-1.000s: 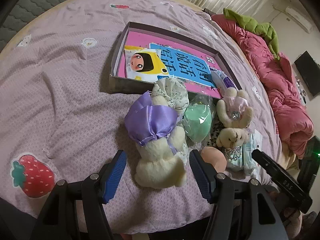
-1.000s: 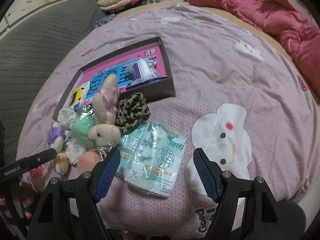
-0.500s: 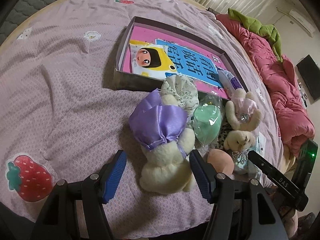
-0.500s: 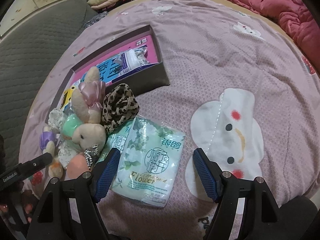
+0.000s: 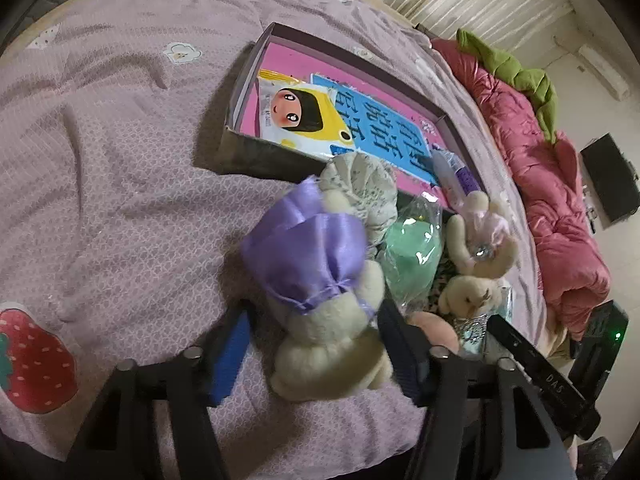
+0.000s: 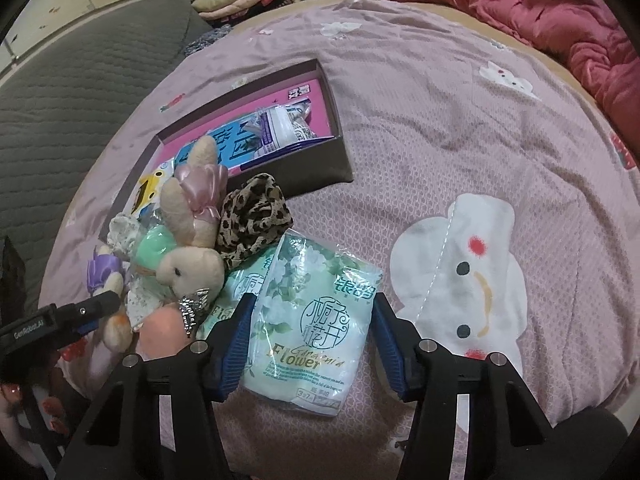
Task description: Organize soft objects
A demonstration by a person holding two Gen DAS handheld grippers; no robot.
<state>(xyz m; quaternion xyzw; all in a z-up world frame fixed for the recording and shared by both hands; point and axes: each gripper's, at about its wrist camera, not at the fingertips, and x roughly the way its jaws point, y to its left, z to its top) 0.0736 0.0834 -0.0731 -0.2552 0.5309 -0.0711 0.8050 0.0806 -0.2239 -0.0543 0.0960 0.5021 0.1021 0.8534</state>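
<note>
A cream plush toy with a purple satin wrap lies on the pink bedspread. My left gripper is open, its blue-padded fingers on either side of the toy's lower body. A green tissue pack printed "Flower" lies between the open fingers of my right gripper. Beside them lie a mint sponge in plastic, a beige bunny with a pink bow and a leopard-print scrunchie. A shallow dark box with a pink floor holds a booklet and a wipes pack.
A red quilt with a green pillow lies at the bed's far side. A grey quilted cover borders the bed. A peach soft ball sits by the bunny. A second tissue pack lies under the first.
Both grippers have moved forward. The left fingers now flank the purple-wrapped plush; the right fingers now flank the tissue pack. Both stay open.
</note>
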